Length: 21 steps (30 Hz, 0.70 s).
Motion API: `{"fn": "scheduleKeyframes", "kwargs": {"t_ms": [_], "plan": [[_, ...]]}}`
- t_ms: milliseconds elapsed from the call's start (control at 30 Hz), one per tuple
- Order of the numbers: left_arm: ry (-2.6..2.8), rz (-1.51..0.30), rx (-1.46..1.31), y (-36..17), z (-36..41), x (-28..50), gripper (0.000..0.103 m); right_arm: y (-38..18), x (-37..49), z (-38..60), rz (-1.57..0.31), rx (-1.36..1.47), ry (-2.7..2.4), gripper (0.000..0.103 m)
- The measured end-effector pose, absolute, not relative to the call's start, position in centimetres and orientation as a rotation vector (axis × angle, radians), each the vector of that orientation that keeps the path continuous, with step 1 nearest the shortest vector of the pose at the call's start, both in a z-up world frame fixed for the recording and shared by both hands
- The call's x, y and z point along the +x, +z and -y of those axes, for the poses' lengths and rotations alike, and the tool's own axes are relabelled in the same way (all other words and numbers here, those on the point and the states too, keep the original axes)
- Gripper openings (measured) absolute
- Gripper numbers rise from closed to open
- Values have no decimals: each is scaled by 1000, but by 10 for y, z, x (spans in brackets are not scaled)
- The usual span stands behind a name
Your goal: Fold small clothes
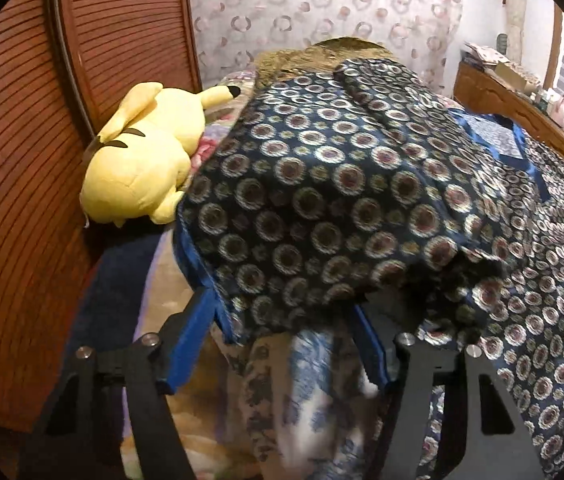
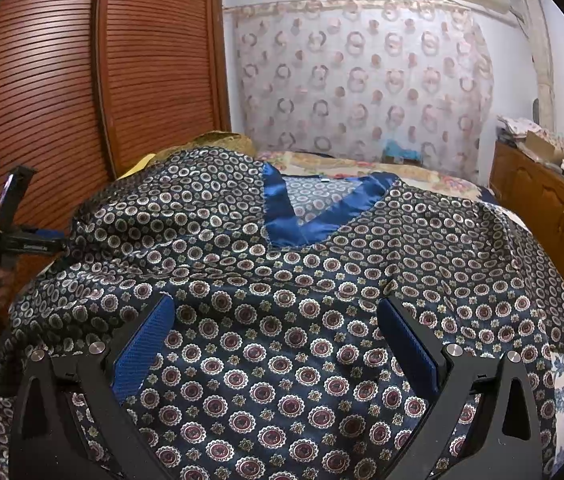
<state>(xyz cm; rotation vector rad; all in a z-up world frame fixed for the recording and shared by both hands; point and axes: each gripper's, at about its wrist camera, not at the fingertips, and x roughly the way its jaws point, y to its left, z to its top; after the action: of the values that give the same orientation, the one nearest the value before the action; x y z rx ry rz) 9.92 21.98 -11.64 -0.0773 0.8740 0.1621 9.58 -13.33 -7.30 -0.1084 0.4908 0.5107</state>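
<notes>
One patterned shirt [image 2: 282, 320], one yellow plush toy [image 1: 141, 160], two tools.

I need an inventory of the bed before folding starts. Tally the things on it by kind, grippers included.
Patterned navy garment: 1
Yellow plush toy: 1
Grippers: 2, the left gripper and the right gripper
Total: 4

Navy circle-patterned top [image 2: 282, 320] spread on bed, left side lifted
</notes>
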Motion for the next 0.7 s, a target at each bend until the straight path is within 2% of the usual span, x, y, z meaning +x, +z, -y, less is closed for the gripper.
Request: {"fn": "scheduleKeyframes", "kwargs": {"t_ms": [67,100,133,233,467,700], "plan": [[165,-866,-63,-116,-223,101,51,-73,96,134,-491,-107,512,103],[175,-860,-53,-114,-224,102,36,-73,96,133,-491,-108,512,103],[175,-853,-53,-113,-225,101,17,-73,96,133,-491,-108,512,103],[184,-800,-61,-99,-228,98,3,-73,95,135,-492,-105,513,103],[113,-664,3,-40,-197,97,0,-73,97,134,-500,-102,515,103],[-112,-611,81,7,-115,106,0,-73,99,137,-507,-83,512,103]]}}
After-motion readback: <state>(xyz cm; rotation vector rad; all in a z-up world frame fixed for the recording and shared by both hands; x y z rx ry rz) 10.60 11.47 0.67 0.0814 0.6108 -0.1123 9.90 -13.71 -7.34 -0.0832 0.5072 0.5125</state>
